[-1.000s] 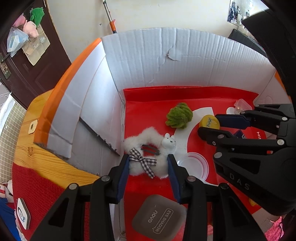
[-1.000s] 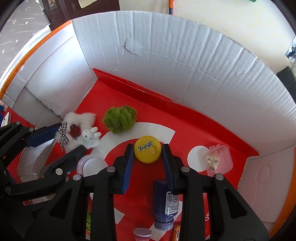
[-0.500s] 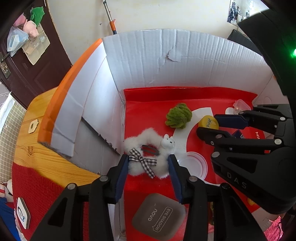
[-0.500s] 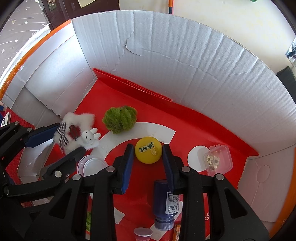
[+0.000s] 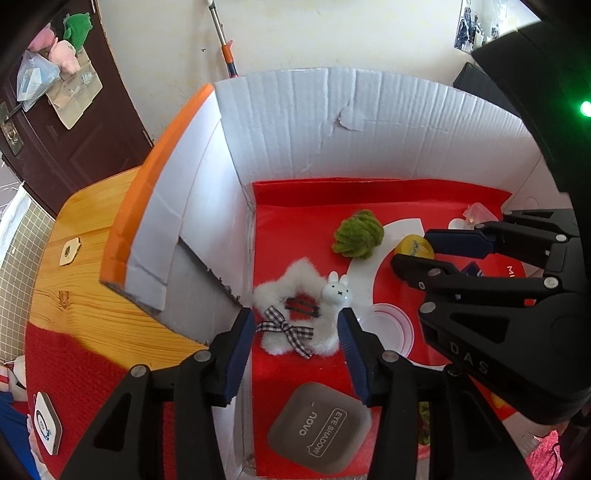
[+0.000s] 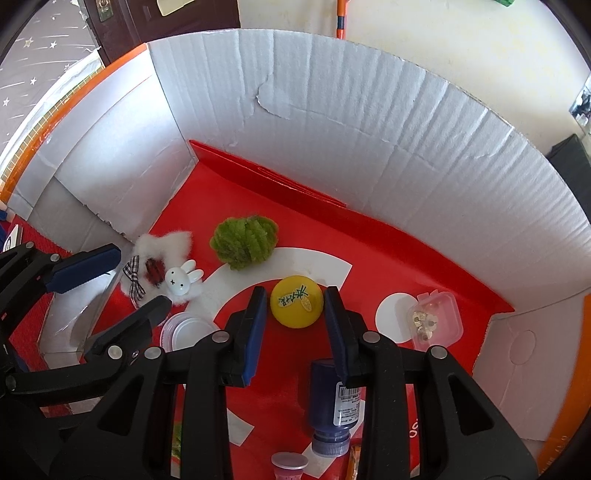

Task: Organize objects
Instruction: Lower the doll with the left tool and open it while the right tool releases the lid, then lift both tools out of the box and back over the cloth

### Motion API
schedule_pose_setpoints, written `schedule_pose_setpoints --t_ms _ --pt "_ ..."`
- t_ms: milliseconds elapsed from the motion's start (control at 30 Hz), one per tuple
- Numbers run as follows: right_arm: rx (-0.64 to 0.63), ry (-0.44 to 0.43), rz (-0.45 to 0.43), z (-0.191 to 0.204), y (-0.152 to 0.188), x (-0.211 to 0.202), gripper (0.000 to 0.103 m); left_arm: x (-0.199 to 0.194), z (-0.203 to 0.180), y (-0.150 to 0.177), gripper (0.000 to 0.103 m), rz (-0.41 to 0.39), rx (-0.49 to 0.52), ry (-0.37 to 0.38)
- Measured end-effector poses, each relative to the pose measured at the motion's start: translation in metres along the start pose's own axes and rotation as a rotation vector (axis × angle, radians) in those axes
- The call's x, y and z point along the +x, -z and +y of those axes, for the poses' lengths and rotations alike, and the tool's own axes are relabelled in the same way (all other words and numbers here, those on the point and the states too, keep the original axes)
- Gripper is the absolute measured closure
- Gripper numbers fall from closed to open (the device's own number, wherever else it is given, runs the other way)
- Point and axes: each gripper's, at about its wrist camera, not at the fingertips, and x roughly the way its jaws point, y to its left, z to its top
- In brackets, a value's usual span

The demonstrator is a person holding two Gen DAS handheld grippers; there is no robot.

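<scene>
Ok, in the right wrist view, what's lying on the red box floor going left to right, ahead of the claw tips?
White fluffy bunny hair clip → green fuzzy ball → yellow ball → small clear plastic box of beads.

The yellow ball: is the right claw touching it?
Apart. The right wrist view shows red floor between the yellow ball and each pad of the right claw.

A dark brown door (image 5: pixel 55 122) is standing at upper left, with soft toys (image 5: pixel 68 40) and a plastic bag (image 5: pixel 33 79) hanging on it. A mop handle (image 5: pixel 221 35) is leaning against the cream wall (image 5: pixel 314 33). Photos (image 5: pixel 476 26) are hanging at upper right.
</scene>
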Motion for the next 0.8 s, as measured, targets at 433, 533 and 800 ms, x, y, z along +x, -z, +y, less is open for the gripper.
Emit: schedule_pose_setpoints --t_ms 433,533,800 --pt "0.026 0.004 -0.036 -0.001 -0.003 -0.023 0.073 -0.029 -0.001 0.021 0.053 -0.028 -0.017 0.041" --pt "0.038 0.008 -0.057 -0.003 -0.003 -0.034 0.073 -0.035 -0.001 0.017 0.053 -0.047 -0.019 0.054" --pt "0.087 0.029 -0.141 0.005 0.027 -0.085 0.073 -0.065 0.006 0.037 0.048 -0.121 -0.028 0.104"
